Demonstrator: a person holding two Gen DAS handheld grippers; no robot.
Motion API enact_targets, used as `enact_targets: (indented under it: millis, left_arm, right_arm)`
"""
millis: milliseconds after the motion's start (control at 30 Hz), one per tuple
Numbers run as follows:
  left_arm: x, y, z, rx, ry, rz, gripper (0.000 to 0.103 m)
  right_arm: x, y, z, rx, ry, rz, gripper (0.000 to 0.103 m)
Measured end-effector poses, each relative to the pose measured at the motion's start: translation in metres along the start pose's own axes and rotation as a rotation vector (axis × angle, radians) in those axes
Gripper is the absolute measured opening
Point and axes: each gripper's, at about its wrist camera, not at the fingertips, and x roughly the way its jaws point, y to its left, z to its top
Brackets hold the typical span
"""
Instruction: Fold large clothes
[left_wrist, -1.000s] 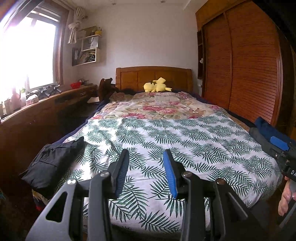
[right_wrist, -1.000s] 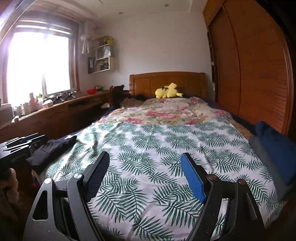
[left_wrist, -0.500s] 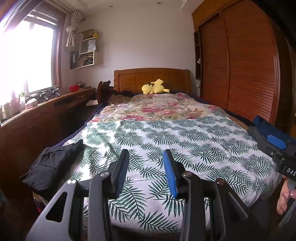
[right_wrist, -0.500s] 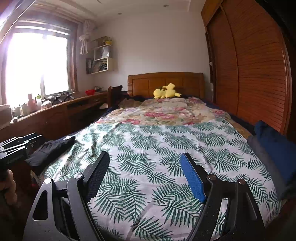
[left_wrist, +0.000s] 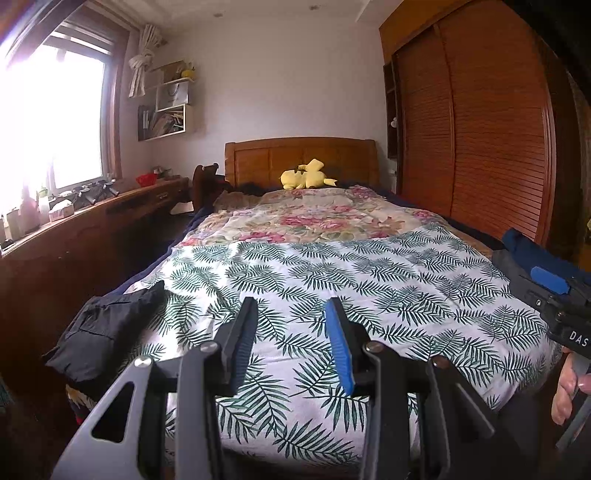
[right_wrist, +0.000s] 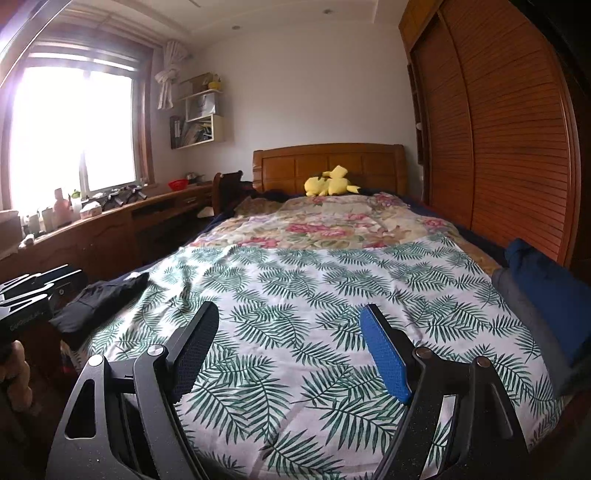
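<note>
Bedroom: wooden bed under a fern-print sheet, bright window at 10 o'clock, slatted wardrobe at 2 o'clock.
Black garment: bunched on the sheet's left edge, 9 o'clock.
Left gripper: above the bed's foot, jaws narrowly parted, empty.
Plush toy: yellow, by the headboard, 12 o'clock.
Right gripper: jaws spread wide, empty.
Blue and grey clothes: heaped at 3 o'clock.
Writing: "DAS" on the right gripper's body; remainder cut off.

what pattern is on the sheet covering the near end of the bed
Green palm or fern leaves on white: the leaf-print sheet, clearest in the right wrist view.
</note>
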Motion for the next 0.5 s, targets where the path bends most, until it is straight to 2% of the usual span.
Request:
enact_targets:
  millis: [500]
  left_arm:
    - [-0.0034,-0.0065,0.0023,0.008,-0.009,-0.005,0.037]
  right_arm:
    - [0.0007,-0.0009,-0.0003,-0.001,0.000,0.000,0.081]
